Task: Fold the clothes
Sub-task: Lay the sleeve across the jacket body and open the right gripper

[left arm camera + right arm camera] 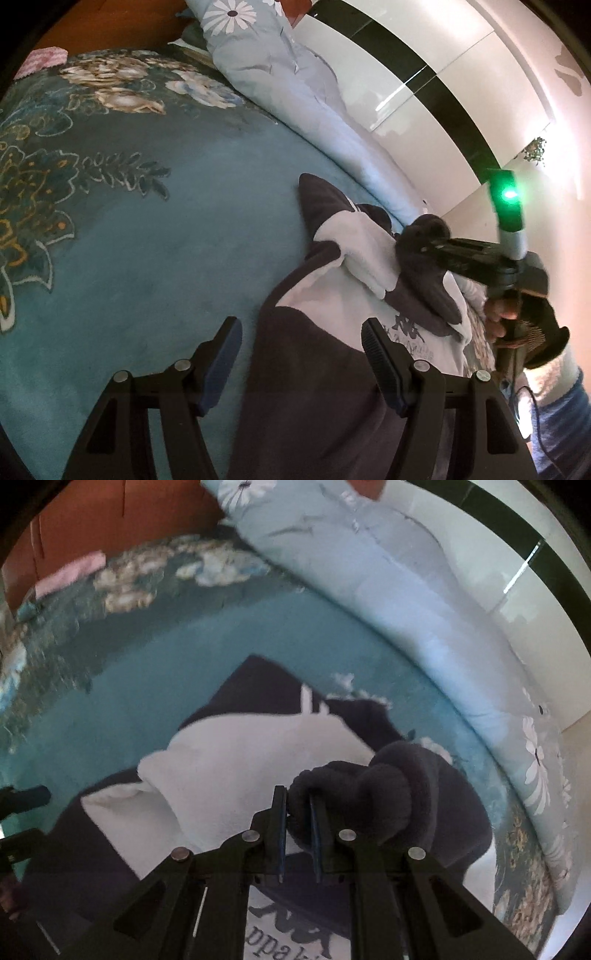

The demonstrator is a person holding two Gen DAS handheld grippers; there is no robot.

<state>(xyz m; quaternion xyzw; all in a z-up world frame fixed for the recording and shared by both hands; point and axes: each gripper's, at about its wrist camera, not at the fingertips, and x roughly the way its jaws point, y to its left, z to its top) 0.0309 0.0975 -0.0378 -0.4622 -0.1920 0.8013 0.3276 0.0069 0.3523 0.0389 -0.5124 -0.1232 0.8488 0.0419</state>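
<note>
Fingers of the right gripper are pinching thick sweatshirt cuff; left gripper is hovering spread. Bulky fleece risks slipping out mid-fold.

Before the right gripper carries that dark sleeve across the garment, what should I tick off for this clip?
1. Right gripper grip: fingers closed on bunched dark fleece of the sleeve cuff. Ok.
2. Left gripper ready: fingers spread apart over the dark garment body, holding nothing. Ok.
3. Garment flat on the teal bedspread: the white panel is rumpled and folded over. Not ok.
4. Landing area free: the pale floral quilt lies beside the garment, apart from it. Ok.
5. Second sleeve position: hidden from both views. Cannot tell.
</note>
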